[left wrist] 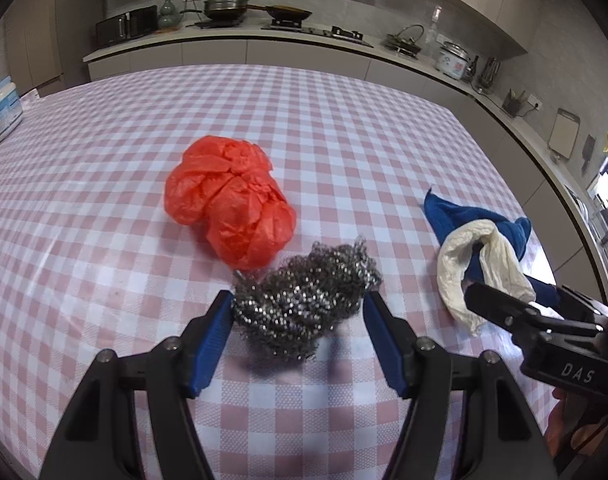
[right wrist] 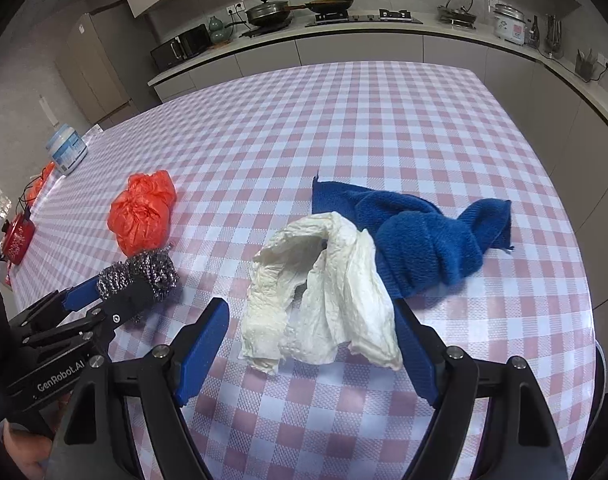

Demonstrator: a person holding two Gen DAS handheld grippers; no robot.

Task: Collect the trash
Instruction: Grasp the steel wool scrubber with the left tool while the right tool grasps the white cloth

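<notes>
A steel wool scourer (left wrist: pixel 304 300) lies on the checked table between the blue fingers of my left gripper (left wrist: pixel 298 300), which is open around it; it also shows in the right wrist view (right wrist: pixel 148 272). A crumpled red plastic bag (left wrist: pixel 232 208) lies just beyond it, also visible from the right (right wrist: pixel 142 212). A crumpled white paper towel (right wrist: pixel 319 292) lies between the open fingers of my right gripper (right wrist: pixel 311 308), resting partly on a blue cloth (right wrist: pixel 419 232). The towel (left wrist: pixel 483 276) and cloth (left wrist: pixel 463 216) also show in the left wrist view.
A white tub (right wrist: pixel 66 150) and red items (right wrist: pixel 18 236) stand at the table's left edge. The table's right edge (right wrist: pixel 591 320) is close to the blue cloth. A kitchen counter with pans (left wrist: pixel 224 6) runs behind the table.
</notes>
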